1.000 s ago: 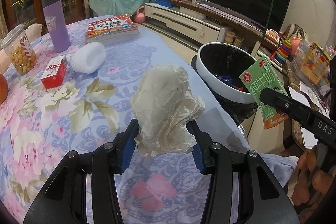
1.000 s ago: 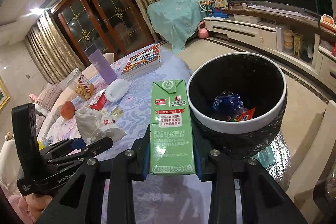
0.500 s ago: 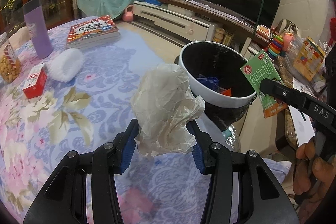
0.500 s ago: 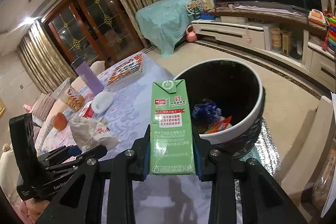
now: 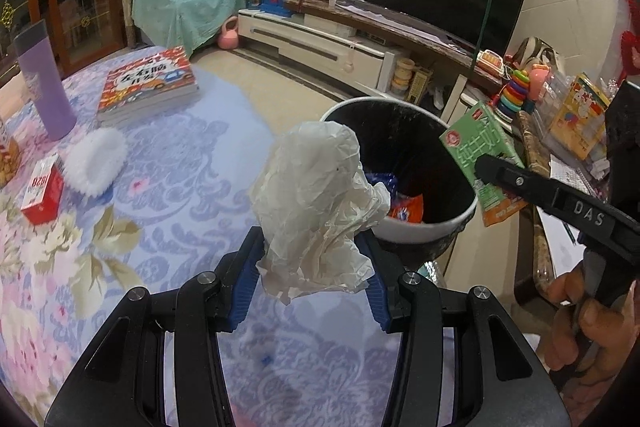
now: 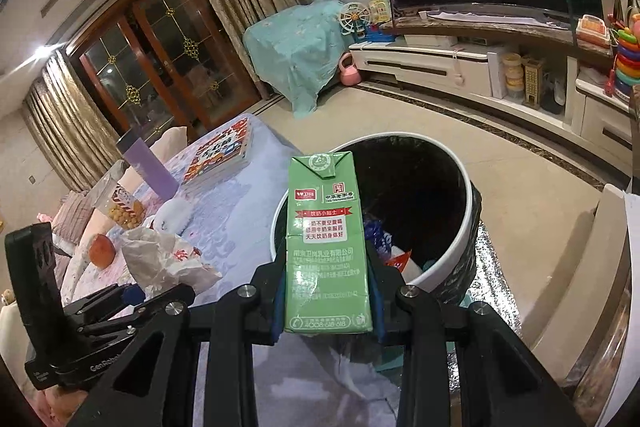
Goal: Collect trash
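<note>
A crumpled white paper wrapper (image 5: 316, 203) stands up between the blue pads of my left gripper (image 5: 316, 267), which is shut on it over the table's edge. My right gripper (image 6: 326, 303) is shut on a green milk carton (image 6: 326, 247), held upright just in front of the bin. The round bin (image 6: 464, 227), white-rimmed with a black liner, stands on the floor beside the table and holds a few coloured wrappers (image 5: 404, 205). In the left wrist view the carton (image 5: 484, 155) hangs over the bin's right rim (image 5: 424, 231). The right wrist view shows the wrapper (image 6: 160, 259) at lower left.
The floral tablecloth (image 5: 168, 179) carries a book (image 5: 148, 83), a purple tumbler (image 5: 42, 79), a white fluffy brush (image 5: 96, 163), a small red box (image 5: 42, 189), a snack jar (image 6: 124, 207) and an orange fruit (image 6: 102, 249). A TV cabinet (image 5: 320, 47) and toys stand beyond the bin.
Both grippers have travelled with their loads toward the bin, which now looms larger and nearer in both views. The table objects have slid left and away. Neither grip has altered.
</note>
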Demonstrator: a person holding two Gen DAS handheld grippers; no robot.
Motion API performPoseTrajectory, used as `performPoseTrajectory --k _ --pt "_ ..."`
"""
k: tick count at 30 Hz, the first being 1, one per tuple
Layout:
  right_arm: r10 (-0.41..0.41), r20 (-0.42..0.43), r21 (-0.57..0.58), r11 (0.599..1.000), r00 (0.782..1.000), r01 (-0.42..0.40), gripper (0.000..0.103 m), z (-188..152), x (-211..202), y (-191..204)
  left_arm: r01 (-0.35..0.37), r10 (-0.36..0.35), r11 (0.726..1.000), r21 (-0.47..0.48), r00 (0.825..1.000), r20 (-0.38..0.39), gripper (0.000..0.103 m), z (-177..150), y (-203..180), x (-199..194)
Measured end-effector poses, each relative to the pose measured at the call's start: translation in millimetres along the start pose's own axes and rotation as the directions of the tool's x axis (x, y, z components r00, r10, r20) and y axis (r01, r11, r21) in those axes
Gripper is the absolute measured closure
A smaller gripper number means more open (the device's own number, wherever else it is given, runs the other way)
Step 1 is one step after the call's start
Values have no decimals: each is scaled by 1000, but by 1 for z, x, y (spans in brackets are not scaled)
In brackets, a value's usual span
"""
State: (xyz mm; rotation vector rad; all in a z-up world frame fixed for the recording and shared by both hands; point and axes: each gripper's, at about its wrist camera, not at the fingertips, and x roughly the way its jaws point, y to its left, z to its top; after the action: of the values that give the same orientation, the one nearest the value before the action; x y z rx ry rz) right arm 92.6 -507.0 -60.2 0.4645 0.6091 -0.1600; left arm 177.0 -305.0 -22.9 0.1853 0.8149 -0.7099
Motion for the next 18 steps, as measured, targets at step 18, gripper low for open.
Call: performPoseTrajectory --k 18 --pt "-26 -14 18 1000 1000 26 71 20 14 -17 10 -10 999 34 1000 4 57 39 -23 25"
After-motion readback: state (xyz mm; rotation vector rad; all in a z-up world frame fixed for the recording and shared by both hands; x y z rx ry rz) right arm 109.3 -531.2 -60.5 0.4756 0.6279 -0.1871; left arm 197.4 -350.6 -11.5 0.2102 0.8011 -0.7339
